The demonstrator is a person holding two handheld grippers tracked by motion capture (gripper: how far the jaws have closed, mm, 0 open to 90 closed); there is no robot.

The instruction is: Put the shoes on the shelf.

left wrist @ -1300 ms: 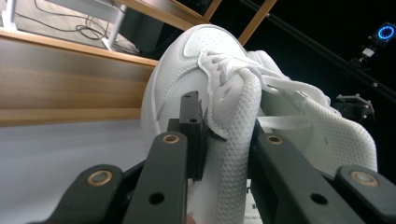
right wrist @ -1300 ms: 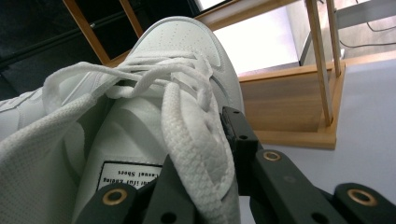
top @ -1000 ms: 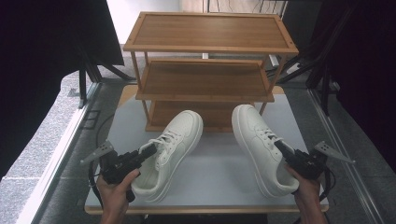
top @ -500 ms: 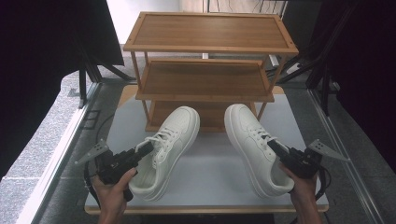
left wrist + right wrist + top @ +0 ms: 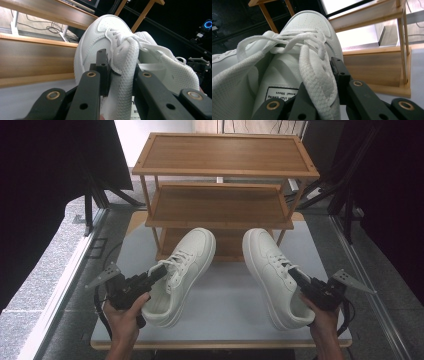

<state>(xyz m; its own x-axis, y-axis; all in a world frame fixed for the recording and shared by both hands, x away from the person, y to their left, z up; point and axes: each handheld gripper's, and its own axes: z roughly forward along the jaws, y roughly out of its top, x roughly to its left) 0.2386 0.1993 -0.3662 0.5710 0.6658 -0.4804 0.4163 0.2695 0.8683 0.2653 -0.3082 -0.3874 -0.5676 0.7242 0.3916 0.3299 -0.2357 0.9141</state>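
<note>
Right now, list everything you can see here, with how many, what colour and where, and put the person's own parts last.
Left sneaker: one, white, on the white board, toe toward the rack, collar clamped.
Right sneaker: one, white, on the board beside the first, collar clamped too.
Shoe rack: one, brown wood, three shelves, at the board's far edge.
Board: one, white, under both sneakers.
Floor: grey, around the board.
Left gripper: one, black, shut on the left sneaker's inner side.
Right gripper: one, black, shut on the right sneaker's collar.
Hands: two, holding the grippers at the near edge.
</note>
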